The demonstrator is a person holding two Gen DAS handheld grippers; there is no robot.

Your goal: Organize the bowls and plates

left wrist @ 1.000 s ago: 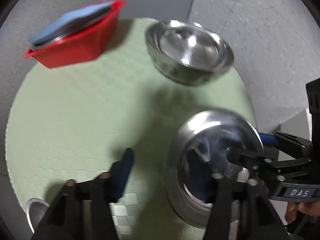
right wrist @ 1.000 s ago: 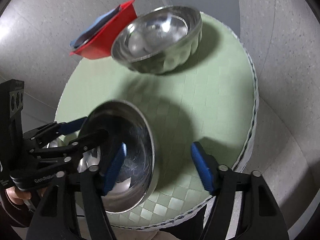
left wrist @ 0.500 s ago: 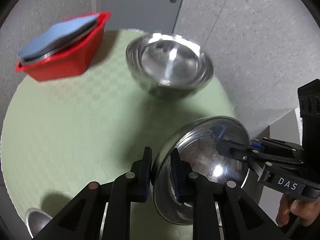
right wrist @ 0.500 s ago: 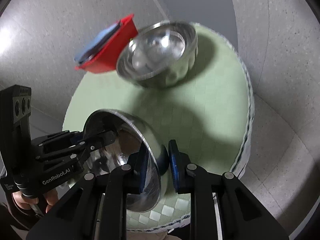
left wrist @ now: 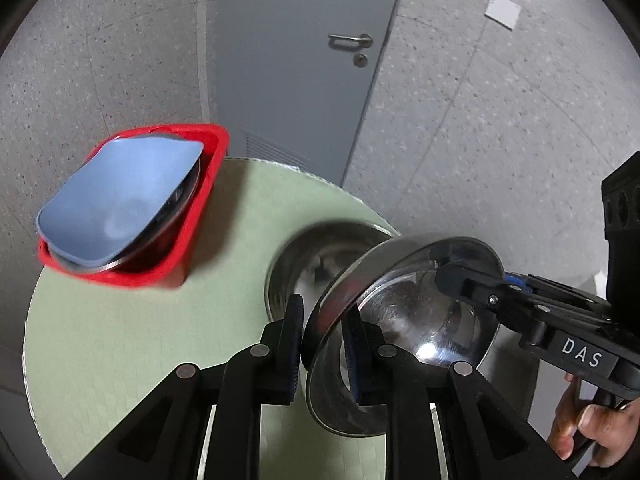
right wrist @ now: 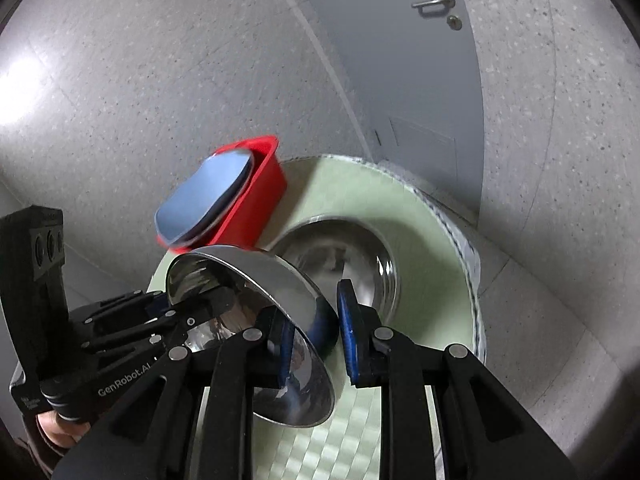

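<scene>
Both grippers hold one shiny steel bowl (left wrist: pixel 424 320) by opposite sides of its rim, lifted above the table. My left gripper (left wrist: pixel 324 344) is shut on the near rim. My right gripper (right wrist: pixel 314 340) is shut on the other rim of the same bowl (right wrist: pixel 256 280); it also shows in the left wrist view (left wrist: pixel 472 280). The left gripper shows in the right wrist view (right wrist: pixel 208 304). Just beyond the held bowl, a larger steel bowl (left wrist: pixel 316 264) stands on the round green table (left wrist: pixel 140 340), seen too in the right wrist view (right wrist: pixel 352 256).
A red bin (left wrist: pixel 192 240) at the table's far left holds a steel plate under a blue-grey plate (left wrist: pixel 116 204); it shows in the right wrist view (right wrist: pixel 256 204). A grey door (left wrist: pixel 296 60) and speckled walls lie behind. The table edge (right wrist: pixel 472 280) is right.
Both grippers closed on the bowl's rim and lifted it off the table, carrying it forward toward the larger bowl. The cameras rose and tilted up, showing the door.
</scene>
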